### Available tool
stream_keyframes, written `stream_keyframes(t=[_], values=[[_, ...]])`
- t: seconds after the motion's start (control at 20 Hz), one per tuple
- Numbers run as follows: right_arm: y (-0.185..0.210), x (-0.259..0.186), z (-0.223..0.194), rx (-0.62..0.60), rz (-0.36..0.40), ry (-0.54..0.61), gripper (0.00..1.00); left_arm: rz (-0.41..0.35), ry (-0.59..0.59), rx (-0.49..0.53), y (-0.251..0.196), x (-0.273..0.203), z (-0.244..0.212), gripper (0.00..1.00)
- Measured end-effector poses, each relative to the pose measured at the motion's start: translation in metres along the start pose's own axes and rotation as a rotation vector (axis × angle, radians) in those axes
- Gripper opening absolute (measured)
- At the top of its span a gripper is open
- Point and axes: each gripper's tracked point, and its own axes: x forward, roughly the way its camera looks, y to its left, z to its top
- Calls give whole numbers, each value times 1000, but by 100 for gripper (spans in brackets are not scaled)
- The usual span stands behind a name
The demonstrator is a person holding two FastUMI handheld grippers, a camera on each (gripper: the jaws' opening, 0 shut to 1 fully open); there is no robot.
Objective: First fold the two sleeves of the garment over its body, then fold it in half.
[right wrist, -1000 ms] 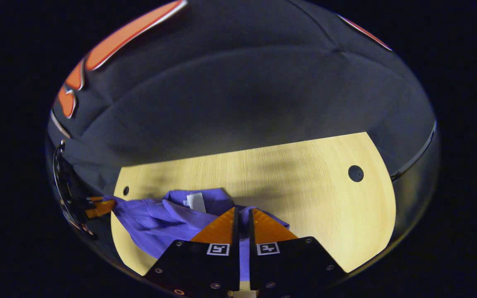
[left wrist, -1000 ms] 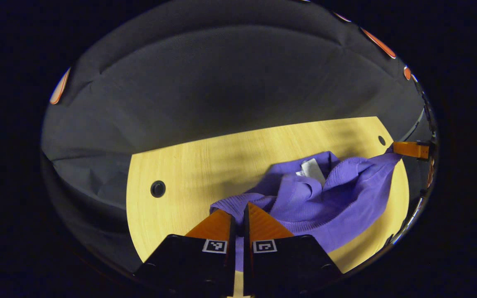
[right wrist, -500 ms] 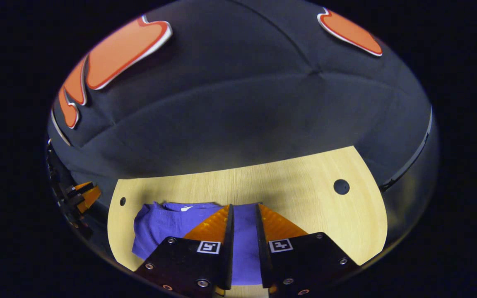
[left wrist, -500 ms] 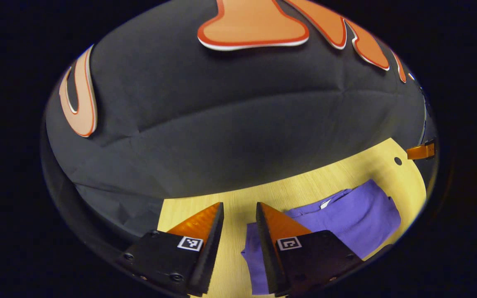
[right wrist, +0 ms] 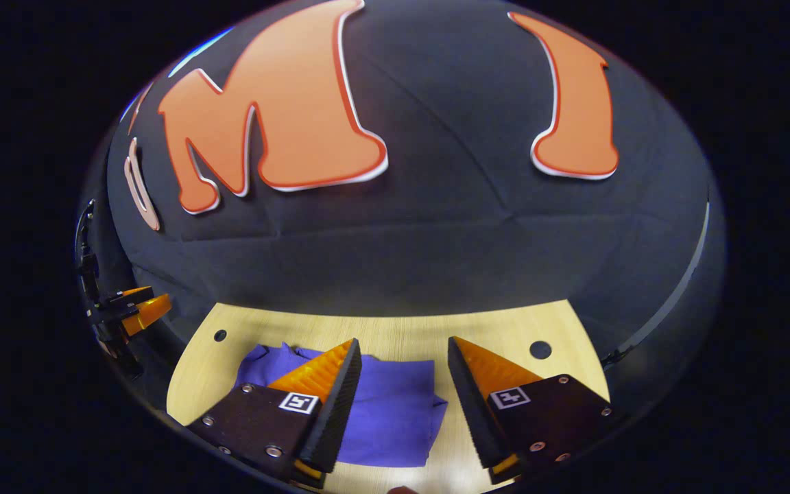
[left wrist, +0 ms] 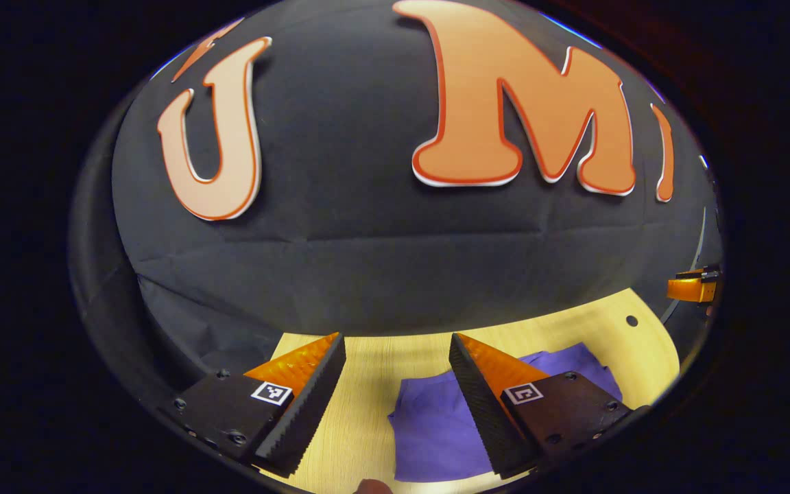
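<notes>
From where I sit, the biggest thing in front of me is the wooden bench [left wrist: 374,412], its pale top curving under the dark booth wall, with a small round hole [left wrist: 631,320] near its far right corner in the left gripper view and two holes in the right gripper view, one [right wrist: 220,335] near the far left corner and a larger one [right wrist: 540,349] towards the far right. On the bench lies the purple garment [right wrist: 388,405], folded into a compact, roughly rectangular bundle that rests flat on the wood, closer to the near edge than to the far one; in the right gripper view a little rumpled peak shows at its far left corner. In the left gripper view the same garment [left wrist: 436,425] sits between and behind my own fingers, partly covered by the right-hand finger. My left gripper [left wrist: 395,343] is released, its jaws spread wide and holding nothing, raised above the bench. My right gripper [right wrist: 402,346] is likewise released, jaws apart over the garment without gripping it. Each gripper also appears small at the edge of the other's view, beyond the bench's side edge.
</notes>
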Motion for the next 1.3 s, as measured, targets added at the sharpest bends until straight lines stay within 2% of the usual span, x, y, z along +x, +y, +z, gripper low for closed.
stream_keyframes(t=[0.15,0.3,0.6,0.7,1.1,1.3], values=[[1,-33,21,3,-19,-108,88,-23,-77,-35,-6,-38,13,96],[5,-57,13,-5,-29,-124,95,-17,-84,-62,-5,-70,2,96],[19,-113,28,-73,-61,-337,95,-24,-209,-129,-21,-124,-2,96],[30,-125,20,-109,-59,-385,95,-16,-249,-136,-23,-139,-3,96],[78,-152,-10,-176,74,-462,95,-12,-337,-89,-54,-184,-23,98],[92,-151,-23,-198,102,-479,95,8,-343,-100,-66,-195,-39,98]])
